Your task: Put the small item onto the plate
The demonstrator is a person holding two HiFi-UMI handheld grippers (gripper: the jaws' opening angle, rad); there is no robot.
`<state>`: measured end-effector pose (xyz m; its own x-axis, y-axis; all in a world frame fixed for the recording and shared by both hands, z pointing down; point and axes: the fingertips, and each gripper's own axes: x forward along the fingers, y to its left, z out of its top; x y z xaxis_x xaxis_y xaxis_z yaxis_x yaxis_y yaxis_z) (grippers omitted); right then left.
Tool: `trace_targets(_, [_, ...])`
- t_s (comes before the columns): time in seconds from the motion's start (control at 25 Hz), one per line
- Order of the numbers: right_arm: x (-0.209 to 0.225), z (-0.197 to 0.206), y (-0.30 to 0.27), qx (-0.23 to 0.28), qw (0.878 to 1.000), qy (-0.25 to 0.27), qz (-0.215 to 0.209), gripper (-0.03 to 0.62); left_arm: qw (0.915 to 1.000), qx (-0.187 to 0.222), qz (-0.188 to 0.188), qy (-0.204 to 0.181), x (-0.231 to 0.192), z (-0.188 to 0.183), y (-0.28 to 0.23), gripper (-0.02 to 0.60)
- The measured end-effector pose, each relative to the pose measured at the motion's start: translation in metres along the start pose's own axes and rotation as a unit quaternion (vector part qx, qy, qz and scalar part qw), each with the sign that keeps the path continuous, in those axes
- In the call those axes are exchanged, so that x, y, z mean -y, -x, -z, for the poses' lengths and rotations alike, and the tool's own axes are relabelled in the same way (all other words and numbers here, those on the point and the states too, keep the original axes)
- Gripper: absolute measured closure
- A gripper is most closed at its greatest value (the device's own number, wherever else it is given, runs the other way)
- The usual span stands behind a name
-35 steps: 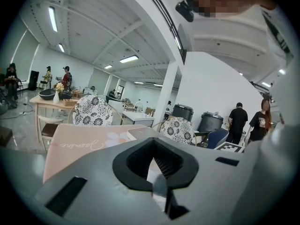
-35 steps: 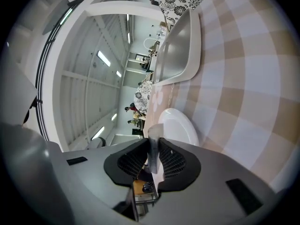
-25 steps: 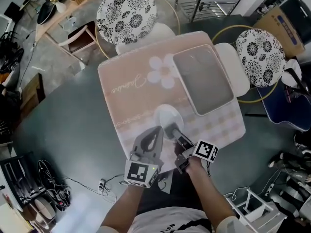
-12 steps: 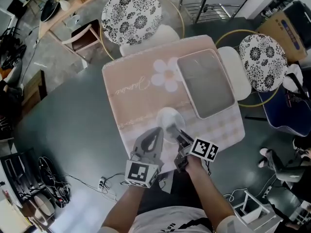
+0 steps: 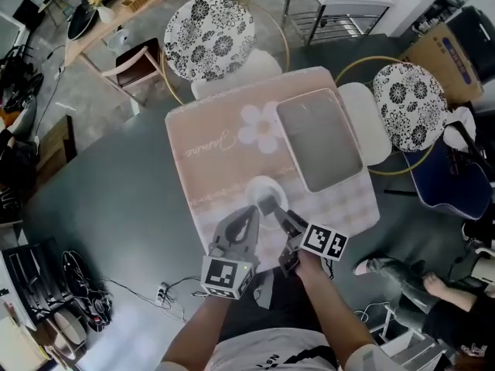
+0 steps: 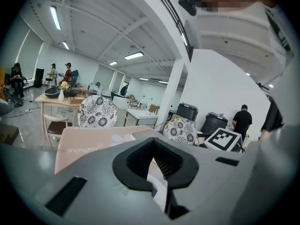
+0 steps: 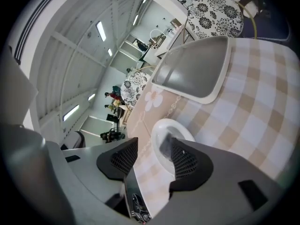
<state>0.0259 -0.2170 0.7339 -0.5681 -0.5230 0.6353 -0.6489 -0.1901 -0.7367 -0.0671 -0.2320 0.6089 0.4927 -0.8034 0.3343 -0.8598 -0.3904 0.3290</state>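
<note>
The white plate (image 5: 259,182) sits on the near part of a pink placemat (image 5: 216,145). A small grey item (image 5: 266,203) lies on the plate. In the right gripper view the item (image 7: 165,146) shows on the plate (image 7: 164,124), partly behind one jaw. My right gripper (image 5: 280,216) (image 7: 153,146) hangs just over the plate's near edge. Its jaws are opening and the pads stand apart, not pressing on the item. My left gripper (image 5: 252,209) (image 6: 152,142) is beside it on the left, shut with nothing in it.
A grey rectangular tray (image 5: 319,141) (image 7: 197,69) lies on the placemat's far right. Two chairs with black-and-white patterned seats (image 5: 209,25) (image 5: 410,95) stand past the round dark table (image 5: 116,199). A person's legs (image 5: 402,273) are near the table at right.
The right gripper's jaws have spread apart and let go of the small item, which now rests on the plate. The left gripper has stayed beside it.
</note>
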Motion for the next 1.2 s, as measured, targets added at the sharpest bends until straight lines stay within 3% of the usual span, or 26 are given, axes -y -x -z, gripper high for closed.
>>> trace_targets(0.28, [-0.073, -0.017, 0.032, 0.010, 0.994, 0.065, -0.082, 0.394, 0.9998, -0.011, 0.013, -0.008, 0.023, -0.027, 0.014, 0.575])
trace_targets(0.6, [-0.165, -0.032, 0.091, 0.043, 0.973, 0.162, -0.161, 0.521, 0.9989, -0.009, 0.044, -0.013, 0.062, -0.078, 0.043, 0.575])
trace_targets(0.8, [-0.207, -0.041, 0.132, 0.079, 0.956, 0.221, -0.179, 0.560, 0.9985, 0.007, 0.050, -0.020, 0.082, -0.110, 0.069, 0.575])
trace_targets(1.2, [-0.276, -0.037, 0.199, 0.139, 0.923, 0.292, -0.208, 0.578, 0.9950, 0.051, 0.078, -0.036, 0.112, -0.164, 0.115, 0.575])
